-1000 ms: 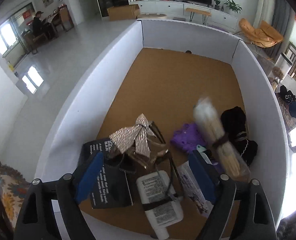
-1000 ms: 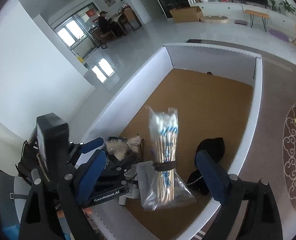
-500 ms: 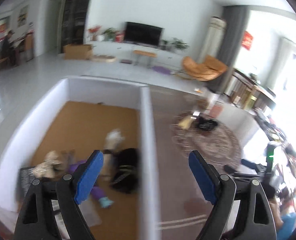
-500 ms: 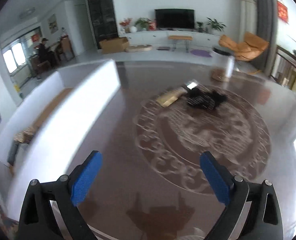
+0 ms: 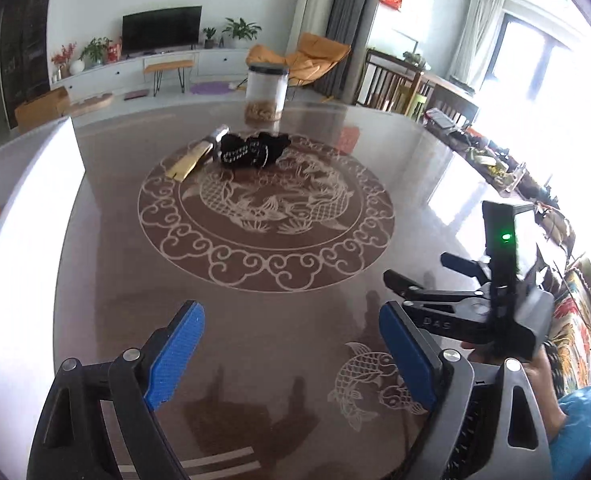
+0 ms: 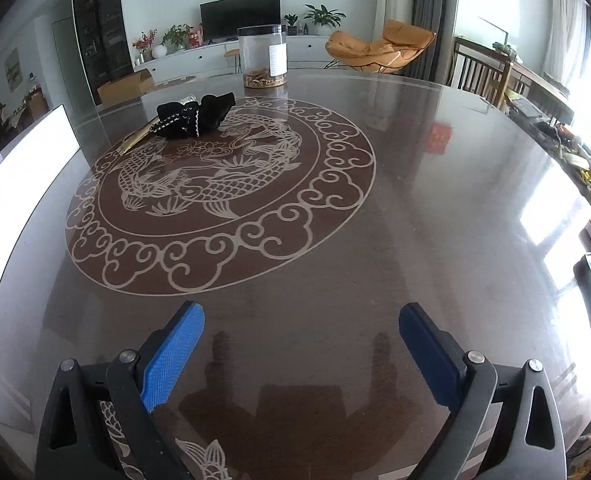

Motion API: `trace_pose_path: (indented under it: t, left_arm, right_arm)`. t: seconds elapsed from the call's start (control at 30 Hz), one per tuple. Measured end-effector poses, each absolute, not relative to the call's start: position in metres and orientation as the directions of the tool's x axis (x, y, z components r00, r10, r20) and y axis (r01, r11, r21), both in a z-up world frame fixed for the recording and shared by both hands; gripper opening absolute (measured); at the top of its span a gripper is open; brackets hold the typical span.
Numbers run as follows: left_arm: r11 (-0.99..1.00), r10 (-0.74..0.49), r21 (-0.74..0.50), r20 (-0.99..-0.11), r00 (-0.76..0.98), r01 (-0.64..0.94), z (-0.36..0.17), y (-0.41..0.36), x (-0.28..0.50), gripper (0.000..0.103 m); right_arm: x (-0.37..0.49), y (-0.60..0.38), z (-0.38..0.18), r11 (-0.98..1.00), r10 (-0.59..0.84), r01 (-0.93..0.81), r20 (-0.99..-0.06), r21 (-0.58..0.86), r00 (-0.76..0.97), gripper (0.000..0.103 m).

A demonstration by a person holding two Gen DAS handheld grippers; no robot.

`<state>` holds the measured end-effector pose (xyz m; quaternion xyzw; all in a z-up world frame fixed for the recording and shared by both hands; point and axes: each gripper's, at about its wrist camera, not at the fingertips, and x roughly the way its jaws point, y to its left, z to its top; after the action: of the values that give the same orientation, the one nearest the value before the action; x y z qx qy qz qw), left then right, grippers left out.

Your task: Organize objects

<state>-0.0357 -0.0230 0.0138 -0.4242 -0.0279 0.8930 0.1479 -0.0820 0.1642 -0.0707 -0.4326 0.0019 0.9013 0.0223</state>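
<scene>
Left wrist view: left gripper (image 5: 291,354) gapes empty over the table (image 5: 107,280); black fabric (image 5: 253,151) and gold packet (image 5: 187,162) lie at 12 o'clock, so a hasty reach could scatter both. Right wrist view: right gripper (image 6: 301,354), just widened, grips nothing; the clear jar (image 6: 262,57) (brownish bits at its bottom) stands beyond the fabric at 12 and might tip

Table (image 6: 415,200) carries three items, all placed relative to its central medallion (image 6: 219,196); cloth bundle (image 6: 195,118) lies on the medallion's far rim; flat packet (image 6: 135,140) touches the bundle's left side (partly tucked under); jar (image 6: 262,58) stands beyond the medallion; white-walled bin (image 6: 23,152) sits left of it.
</scene>
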Motion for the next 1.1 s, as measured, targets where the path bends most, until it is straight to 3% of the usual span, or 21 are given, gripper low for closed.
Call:
trace_pose_path:
  t: [0.37,1.1]
  left_arm:
    - [-0.983,0.181,-0.162,-0.802,-0.57,-0.083,-0.039,-0.029,-0.075,0.089]
    - [-0.993,0.117,-0.09,-0.841,-0.529,-0.077,-0.065,-0.032,-0.088,0.089]
  right_arm:
    - [-0.079,0.168,-0.075,-0.999,-0.025,-0.021,-0.795,0.047,-0.606,0.098]
    - [-0.082,0.166,-0.077,-1.0,-0.008,-0.017,-0.811,0.022,-0.586,0.103]
